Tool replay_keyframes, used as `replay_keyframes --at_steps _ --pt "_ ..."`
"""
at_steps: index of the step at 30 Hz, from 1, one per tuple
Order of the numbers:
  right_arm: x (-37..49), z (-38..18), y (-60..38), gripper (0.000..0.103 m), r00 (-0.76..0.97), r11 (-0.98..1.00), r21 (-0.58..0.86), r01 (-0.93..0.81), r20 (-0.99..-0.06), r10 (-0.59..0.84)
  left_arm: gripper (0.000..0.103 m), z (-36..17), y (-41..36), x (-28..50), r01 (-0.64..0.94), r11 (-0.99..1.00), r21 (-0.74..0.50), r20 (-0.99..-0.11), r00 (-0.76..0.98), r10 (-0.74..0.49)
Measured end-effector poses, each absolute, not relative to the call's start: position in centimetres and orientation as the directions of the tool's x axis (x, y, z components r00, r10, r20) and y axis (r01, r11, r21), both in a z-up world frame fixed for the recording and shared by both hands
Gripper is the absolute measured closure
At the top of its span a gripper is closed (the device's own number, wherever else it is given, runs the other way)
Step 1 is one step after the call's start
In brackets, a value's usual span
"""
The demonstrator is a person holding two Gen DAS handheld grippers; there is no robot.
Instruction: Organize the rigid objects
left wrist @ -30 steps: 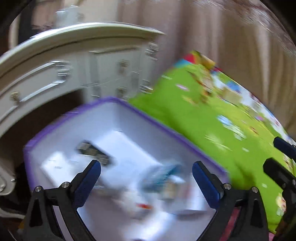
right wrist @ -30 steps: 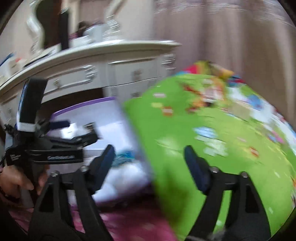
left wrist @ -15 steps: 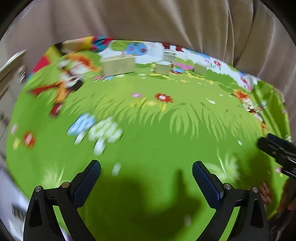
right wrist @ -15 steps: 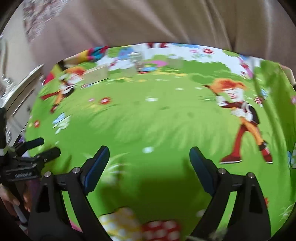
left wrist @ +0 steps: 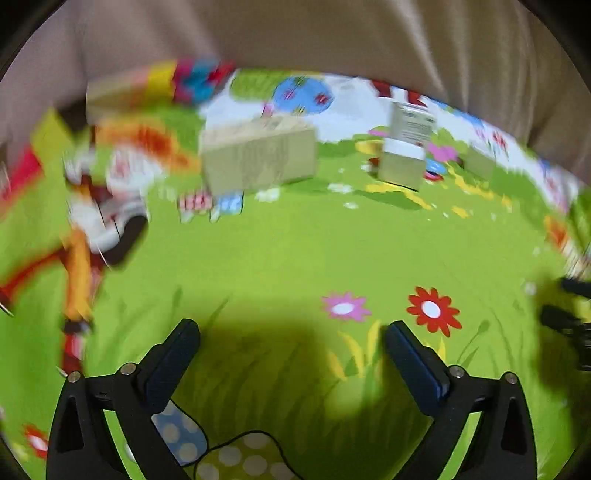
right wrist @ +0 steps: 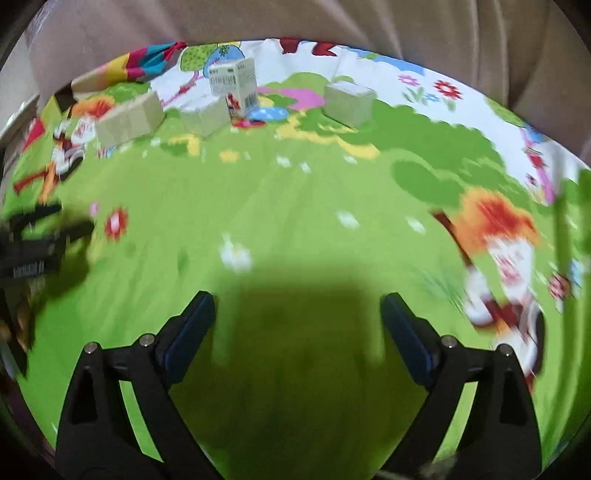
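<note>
My play mat [right wrist: 295, 206] looks smooth, printed, faintly glossy; the boxes [right wrist: 129, 120] look like matt cardboard; the curtain [left wrist: 295, 33] behind is soft, matt cloth.

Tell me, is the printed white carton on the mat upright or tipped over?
Upright: the printed white carton stands on end on the green mat, taller than the plain boxes beside it.

We are finding no text that can be read. We are seeing printed lines and a barcode on the upright white carton [right wrist: 236, 83], blurred past reading in both views. We are also noting white lettering on the black body of the left tongs [right wrist: 35, 254] at the frame edge, smeared and illegible.
</note>
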State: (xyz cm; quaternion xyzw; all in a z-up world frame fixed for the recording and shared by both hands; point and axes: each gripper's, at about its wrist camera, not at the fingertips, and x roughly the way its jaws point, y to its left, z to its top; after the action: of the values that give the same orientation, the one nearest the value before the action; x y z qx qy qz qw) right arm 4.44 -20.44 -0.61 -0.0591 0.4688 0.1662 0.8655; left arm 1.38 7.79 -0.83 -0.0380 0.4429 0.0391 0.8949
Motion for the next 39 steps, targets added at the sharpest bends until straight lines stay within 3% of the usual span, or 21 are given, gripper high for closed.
replay_keyframes --at_steps 8,13,15,17,18,25,30,33,39 --pt "11.9 -0.4 -10.8 0.005 0.506 0.929 0.197 -0.313 -0.793 0.339 0.000 -0.5 9.5 0.8 -0.140 0.980 -0.142 -0.767 0.641 -0.019" --pt "17.8 -0.2 -5.6 0.005 0.533 0.959 0.231 -0.164 -0.797 0.283 0.000 -0.6 9.3 0.8 -0.143 0.981 -0.130 -0.770 0.638 -0.009" --pt "19.3 -0.4 -4.3 0.006 0.542 0.979 0.162 -0.123 -0.816 0.203 0.000 -0.7 9.3 0.9 -0.143 0.981 -0.130 -0.770 0.638 -0.009" --pt "19.6 -0.6 -3.5 0.028 0.555 0.991 0.034 -0.127 -0.826 0.100 0.000 -0.7 9.4 0.9 -0.143 0.981 -0.133 -0.769 0.639 -0.011" --pt "19.0 -0.4 -3.5 0.044 0.572 0.989 -0.007 -0.149 -0.816 0.080 0.000 -0.6 9.4 0.8 -0.143 0.981 -0.134 -0.769 0.640 -0.012" --pt "9.8 -0.1 -13.2 0.046 0.546 0.927 -0.001 -0.375 -0.808 0.220 0.000 -0.7 9.2 0.9 -0.145 0.983 -0.115 -0.773 0.634 0.003" --pt "5.0 -0.4 -20.4 0.045 0.576 0.925 0.000 -0.379 -0.783 0.236 0.000 -1.0 7.5 1.9 -0.112 0.994 0.009 -0.802 0.593 0.074" --pt "4.5 -0.3 -21.4 0.045 0.574 0.928 0.015 -0.372 -0.782 0.242 0.000 -0.7 8.1 4.3 0.010 0.999 0.036 -0.819 0.573 0.024" --pt "4.7 -0.1 -21.0 0.043 0.578 0.932 0.002 -0.362 -0.784 0.226 0.000 0.7 11.7 10.7 0.210 0.945 0.252 -0.799 0.596 0.080"
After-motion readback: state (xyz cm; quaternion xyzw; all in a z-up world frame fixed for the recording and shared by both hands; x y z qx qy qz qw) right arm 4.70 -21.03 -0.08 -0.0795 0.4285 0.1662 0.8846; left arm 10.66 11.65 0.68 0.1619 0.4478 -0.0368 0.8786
